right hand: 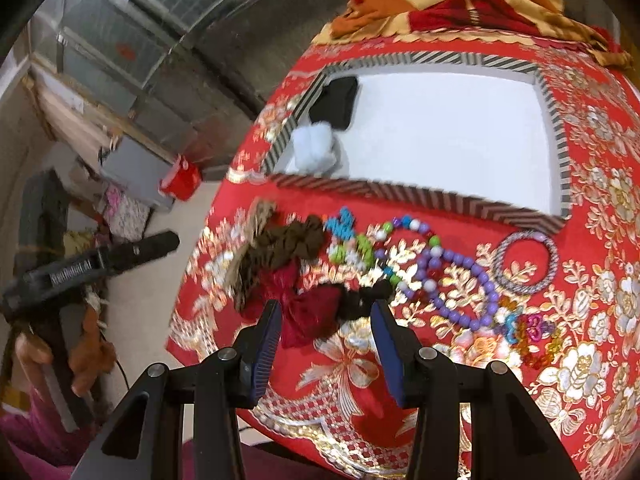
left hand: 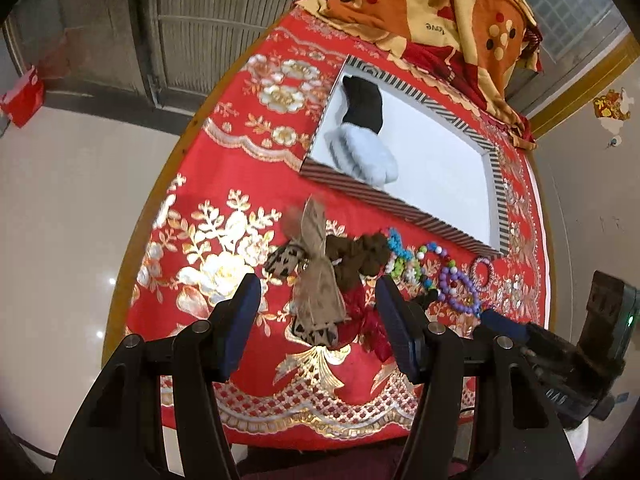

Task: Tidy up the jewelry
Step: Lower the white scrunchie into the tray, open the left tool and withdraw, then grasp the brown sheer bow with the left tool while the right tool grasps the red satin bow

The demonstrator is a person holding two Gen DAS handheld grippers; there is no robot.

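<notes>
Hair ties and bracelets lie in a row on the red cloth in front of a striped-rim tray with a white floor. My left gripper is open above a beige lace bow and a red scrunchie, touching neither. My right gripper hangs open over a dark red bow and a black scrunchie, with its pads clear of both. A brown scrunchie, a turquoise bracelet, a purple bead bracelet and a striped bangle lie beyond. The tray holds a black piece and a white fluffy piece.
A red and gold embroidered cloth covers the round table, whose edge curves close on the left. An orange and yellow blanket is heaped behind the tray. A clear multicoloured bead bracelet lies at the right. A red box sits on the floor.
</notes>
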